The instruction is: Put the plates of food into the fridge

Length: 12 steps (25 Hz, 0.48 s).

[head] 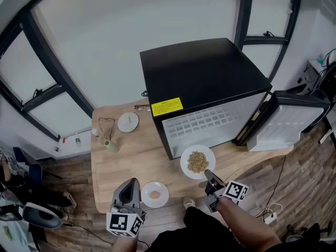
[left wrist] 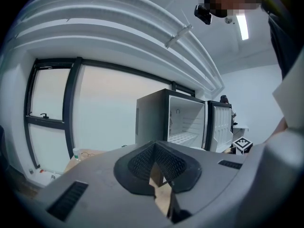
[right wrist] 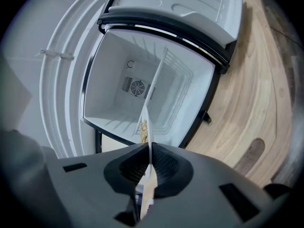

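A white plate of brownish grain hangs in front of the black mini fridge; my right gripper is shut on its near rim. In the right gripper view the plate shows edge-on between the pads of the right gripper, with the white fridge interior straight behind it. A small white plate with pinkish food lies at the table's near edge. My left gripper is just left of it, jaws together and empty. The left gripper view shows the left gripper and the open fridge beyond.
The fridge door stands swung open at the right. On the wooden table left of the fridge lie a small white dish, a pair of glasses and a small bottle. Windows run behind the table.
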Motion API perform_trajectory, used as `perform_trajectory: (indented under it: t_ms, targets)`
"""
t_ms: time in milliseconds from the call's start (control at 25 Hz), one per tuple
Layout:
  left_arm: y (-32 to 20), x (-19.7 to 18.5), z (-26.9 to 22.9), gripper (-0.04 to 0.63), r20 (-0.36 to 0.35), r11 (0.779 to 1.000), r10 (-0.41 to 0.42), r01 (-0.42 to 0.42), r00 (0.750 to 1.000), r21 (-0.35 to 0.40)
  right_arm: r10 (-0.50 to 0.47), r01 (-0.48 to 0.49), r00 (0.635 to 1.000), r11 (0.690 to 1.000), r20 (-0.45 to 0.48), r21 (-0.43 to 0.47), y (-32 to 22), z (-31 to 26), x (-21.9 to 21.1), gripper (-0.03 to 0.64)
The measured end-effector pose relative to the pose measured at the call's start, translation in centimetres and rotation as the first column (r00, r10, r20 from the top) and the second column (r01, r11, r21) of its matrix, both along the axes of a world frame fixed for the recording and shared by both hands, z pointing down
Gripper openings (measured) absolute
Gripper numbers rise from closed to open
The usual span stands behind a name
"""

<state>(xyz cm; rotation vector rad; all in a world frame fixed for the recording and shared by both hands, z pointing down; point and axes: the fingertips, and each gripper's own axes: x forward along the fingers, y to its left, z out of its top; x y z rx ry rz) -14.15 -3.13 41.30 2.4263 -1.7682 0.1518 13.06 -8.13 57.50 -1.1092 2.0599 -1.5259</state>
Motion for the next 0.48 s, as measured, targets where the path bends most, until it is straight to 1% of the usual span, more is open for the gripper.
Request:
perform_trajectory:
  t_ms: [80, 200, 360, 480]
  targets:
    - [-0.9, 0.1, -0.4, 0.003, -0.018, 1.000, -0.005, 0.005, 1.000, 0.005, -0.006, 0.006, 1.000, 1.000, -0.011, 0.022, -1.0, -0.9, -0.1, 0.031]
    - [-2.2, 0.5, -0.8, 0.003, -0.013, 1.000, -0.001, 0.002, 1.000, 0.013, -0.011, 0.011, 1.000, 1.000, -0.003, 0.020, -2.3, -1.8, 0.0, 0.031]
    - [-3.9, 0.9, -1.0, 0.003, -0.012, 1.000, -0.004, 0.005, 1.000, 0.018, -0.038, 0.035, 0.999, 0.993, 0.023, 0.116, -4.8, -4.3, -0.4, 0.031]
    - [-4.6, 1.2, -1.3, 0.003, -0.003, 1.000, -0.003, 0.003, 1.000, 0.029, -0.039, 0.035, 0.999, 0.993, 0.032, 0.116, -6.0, -5.0, -0.3, 0.031]
